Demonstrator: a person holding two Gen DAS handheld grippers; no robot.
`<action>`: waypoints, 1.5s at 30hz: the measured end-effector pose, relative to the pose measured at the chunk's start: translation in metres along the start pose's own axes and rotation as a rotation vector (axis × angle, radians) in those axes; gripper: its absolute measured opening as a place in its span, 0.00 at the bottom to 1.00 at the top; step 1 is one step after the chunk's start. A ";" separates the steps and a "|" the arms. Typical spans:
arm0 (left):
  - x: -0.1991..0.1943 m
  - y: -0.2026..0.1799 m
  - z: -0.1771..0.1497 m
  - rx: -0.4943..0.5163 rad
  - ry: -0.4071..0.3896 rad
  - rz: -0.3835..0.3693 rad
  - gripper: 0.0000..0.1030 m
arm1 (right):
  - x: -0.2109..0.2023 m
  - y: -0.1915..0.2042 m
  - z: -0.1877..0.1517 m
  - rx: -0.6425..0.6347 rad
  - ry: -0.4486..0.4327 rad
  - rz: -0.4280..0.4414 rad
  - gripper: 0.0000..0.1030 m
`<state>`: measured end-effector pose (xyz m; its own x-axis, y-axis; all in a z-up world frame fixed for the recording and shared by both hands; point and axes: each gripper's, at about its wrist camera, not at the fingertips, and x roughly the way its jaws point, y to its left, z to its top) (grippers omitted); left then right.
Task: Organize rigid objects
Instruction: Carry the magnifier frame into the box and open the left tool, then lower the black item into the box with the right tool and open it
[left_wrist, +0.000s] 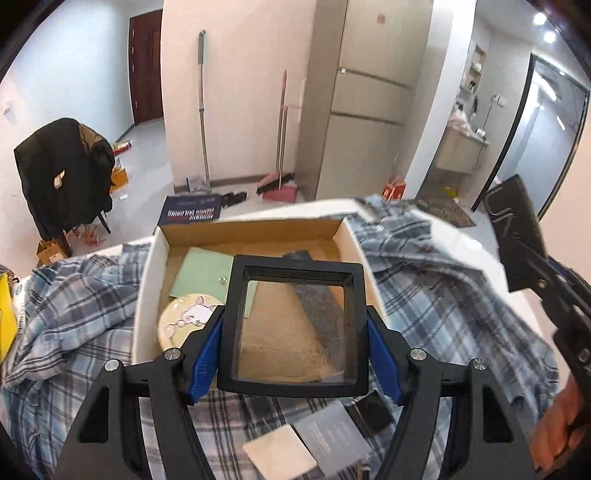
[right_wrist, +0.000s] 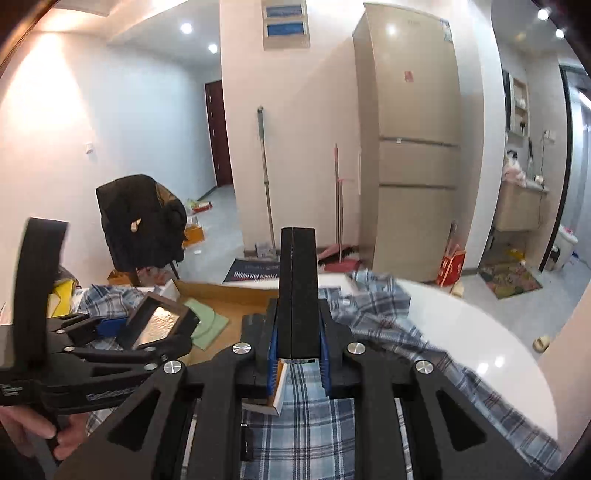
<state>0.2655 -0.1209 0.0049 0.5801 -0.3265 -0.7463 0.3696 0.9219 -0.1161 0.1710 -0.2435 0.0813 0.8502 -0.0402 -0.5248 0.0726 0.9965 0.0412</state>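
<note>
So the left gripper (left_wrist: 295, 334) has its blue pads clamped on the sides of a square black-framed clear display case (left_wrist: 293, 326), hanging right over the open white-sided cardboard box (left_wrist: 147, 273) on the blue plaid cloth (left_wrist: 443, 295). The right gripper (right_wrist: 297, 345) is squeezed nearly closed on a slim black flat box (right_wrist: 297, 291) standing upright, held above the cloth just beside the cardboard box. I'd lower the frame flat onto the bare patch of box floor, clear of the round cream tin (left_wrist: 184, 317) and the green card (left_wrist: 203, 271), then let go.

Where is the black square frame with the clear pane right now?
The black square frame is clamped in the left gripper, held above the open cardboard box on the plaid cloth.
</note>
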 end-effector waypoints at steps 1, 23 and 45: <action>0.010 0.000 -0.001 0.002 0.013 -0.005 0.71 | 0.005 -0.005 -0.004 0.012 0.010 -0.003 0.16; 0.088 -0.017 -0.016 0.070 0.099 0.040 0.71 | 0.012 -0.033 -0.024 0.101 0.078 0.051 0.16; -0.079 0.053 -0.031 -0.075 -0.639 0.078 1.00 | 0.009 -0.015 -0.001 0.072 0.080 0.067 0.16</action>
<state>0.2174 -0.0396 0.0375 0.9294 -0.2967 -0.2197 0.2709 0.9523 -0.1403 0.1765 -0.2588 0.0751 0.8106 0.0348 -0.5846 0.0571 0.9888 0.1380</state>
